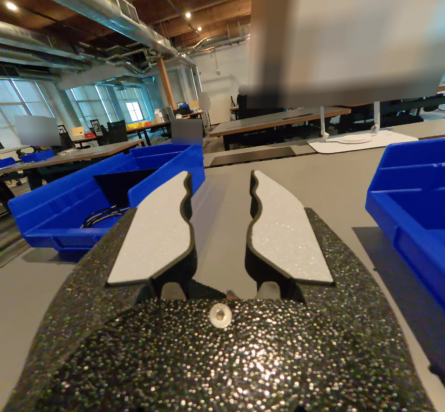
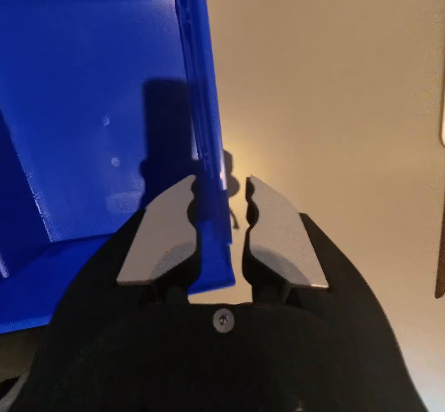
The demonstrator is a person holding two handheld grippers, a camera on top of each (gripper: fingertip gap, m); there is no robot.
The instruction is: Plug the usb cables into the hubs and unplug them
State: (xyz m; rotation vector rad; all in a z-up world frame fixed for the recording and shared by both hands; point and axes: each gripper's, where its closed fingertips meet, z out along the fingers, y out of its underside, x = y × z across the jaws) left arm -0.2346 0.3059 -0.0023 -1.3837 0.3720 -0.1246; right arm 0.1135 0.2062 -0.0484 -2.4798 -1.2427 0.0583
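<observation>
In the left wrist view my left gripper [image 1: 220,178] is open and empty, held over the grey table [image 1: 313,183]. A blue bin [image 1: 72,207] at the left holds a coiled dark braided cable [image 1: 103,217] and a black divider [image 1: 120,186]. Another blue bin [image 1: 409,198] stands at the right. In the right wrist view my right gripper [image 2: 221,183] is open and empty, pointing down at the right wall of a blue bin [image 2: 207,135]. The wall stands between the jaws, close to the left finger [image 2: 163,231]. No hub shows in either view.
A white lamp base [image 1: 356,140] and a black mat [image 1: 252,154] lie at the table's far side. A dark mat [image 1: 397,280] lies under the right bin. More desks and bins stand behind. In the right wrist view a tan surface [image 2: 337,111] lies right of the bin. The tips of one gripper are about 35 centimetres away from the tips of the other.
</observation>
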